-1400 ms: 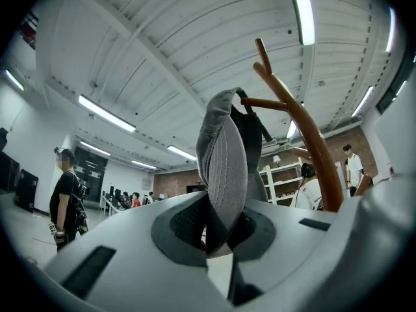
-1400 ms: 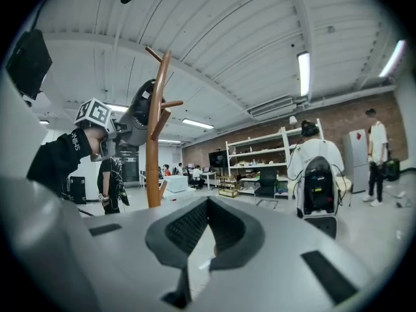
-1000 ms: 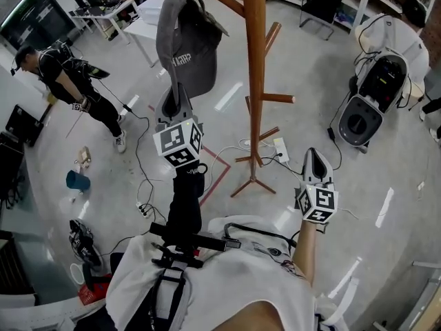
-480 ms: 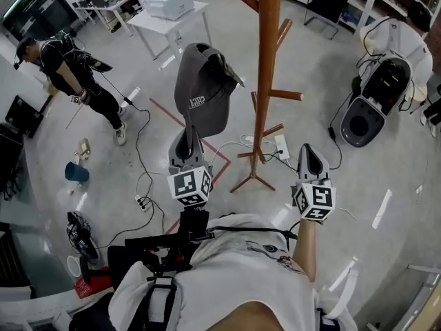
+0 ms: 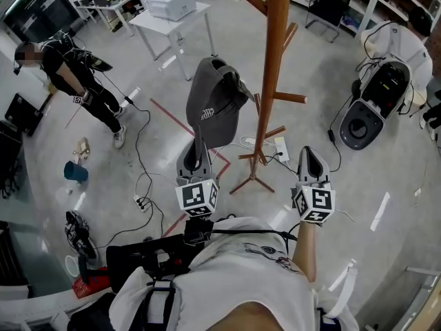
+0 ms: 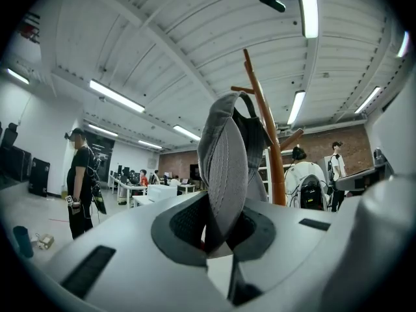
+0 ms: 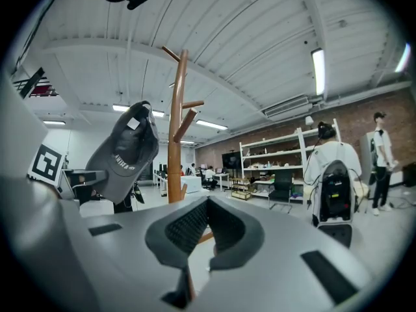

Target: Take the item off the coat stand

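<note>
A dark grey cap (image 5: 213, 102) hangs free of the wooden coat stand (image 5: 272, 81), just left of its pole and touching no peg. My left gripper (image 5: 195, 154) is shut on the cap's brim from below. In the left gripper view the brim (image 6: 224, 168) stands on edge, pinched between the pads, with the stand (image 6: 270, 148) behind it. My right gripper (image 5: 313, 158) hovers to the right of the stand's base, shut and holding nothing. The right gripper view shows the cap (image 7: 123, 151) at the left of the stand (image 7: 177, 129).
A person (image 5: 69, 74) stands at the far left near a white table (image 5: 172, 19). A grey-and-white machine (image 5: 372, 95) sits at the right. A power strip (image 5: 281, 149) and cables lie by the stand's feet, and a blue cup (image 5: 76, 174) lies on the floor.
My left gripper has come down and toward me with the cap, which now hangs lower and nearer to the pole. The right gripper has hardly moved.
</note>
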A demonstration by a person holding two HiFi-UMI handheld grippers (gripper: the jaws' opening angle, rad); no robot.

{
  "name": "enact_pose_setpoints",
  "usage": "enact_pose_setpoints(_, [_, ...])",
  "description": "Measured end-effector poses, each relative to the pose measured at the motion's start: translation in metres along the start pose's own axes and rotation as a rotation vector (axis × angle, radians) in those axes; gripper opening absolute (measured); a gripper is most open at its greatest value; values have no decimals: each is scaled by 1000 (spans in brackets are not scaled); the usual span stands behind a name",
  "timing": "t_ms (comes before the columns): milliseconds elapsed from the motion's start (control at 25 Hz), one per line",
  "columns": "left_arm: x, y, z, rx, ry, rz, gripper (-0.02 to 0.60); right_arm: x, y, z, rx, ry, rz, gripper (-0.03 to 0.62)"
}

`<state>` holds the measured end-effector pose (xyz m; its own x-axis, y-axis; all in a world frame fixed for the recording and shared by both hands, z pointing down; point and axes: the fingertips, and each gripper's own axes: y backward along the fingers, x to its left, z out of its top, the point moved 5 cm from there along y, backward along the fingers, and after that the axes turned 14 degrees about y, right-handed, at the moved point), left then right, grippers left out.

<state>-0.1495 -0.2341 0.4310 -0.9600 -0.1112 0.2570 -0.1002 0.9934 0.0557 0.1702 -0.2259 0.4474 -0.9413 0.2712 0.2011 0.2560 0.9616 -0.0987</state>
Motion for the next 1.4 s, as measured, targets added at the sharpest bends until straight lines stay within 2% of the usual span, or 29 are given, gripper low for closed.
enact_pose_setpoints(640, [-11,-10,3,-6,-16,-31,31,-6,6,2,-7,26,-20,3])
enact_pose_setpoints(1400, [-13,-9,1,-6,-5,-25,31,-6,11,1,-15,31,-36,3])
